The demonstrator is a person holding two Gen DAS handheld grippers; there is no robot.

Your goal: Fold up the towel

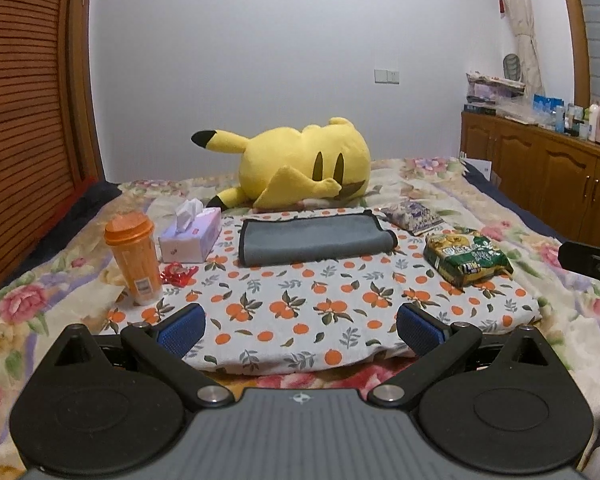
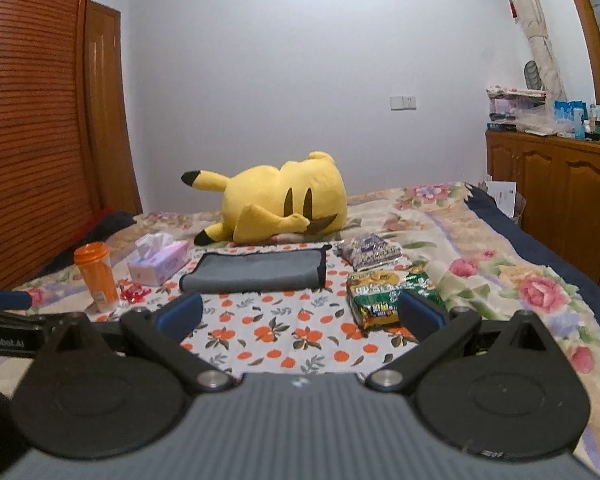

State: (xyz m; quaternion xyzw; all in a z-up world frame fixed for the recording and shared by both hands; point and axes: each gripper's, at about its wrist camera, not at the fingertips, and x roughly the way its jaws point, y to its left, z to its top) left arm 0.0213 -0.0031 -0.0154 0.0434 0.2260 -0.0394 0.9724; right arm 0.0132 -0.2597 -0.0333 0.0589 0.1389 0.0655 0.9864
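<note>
A grey towel with dark edging [image 1: 314,238] lies folded flat at the far side of an orange-print cloth [image 1: 300,312] on the bed; it also shows in the right wrist view [image 2: 256,271]. My left gripper [image 1: 300,326] is open and empty, held back over the cloth's near edge, well short of the towel. My right gripper [image 2: 300,314] is open and empty, also short of the towel, its right finger in front of a green snack bag [image 2: 384,296].
An orange cup [image 1: 134,256], a tissue box [image 1: 190,236], a red wrapper [image 1: 178,274] sit left of the towel. A purple packet [image 1: 412,218] and green snack bag [image 1: 466,258] sit right. A yellow plush [image 1: 300,168] lies behind. Wooden cabinets [image 1: 540,176] stand right.
</note>
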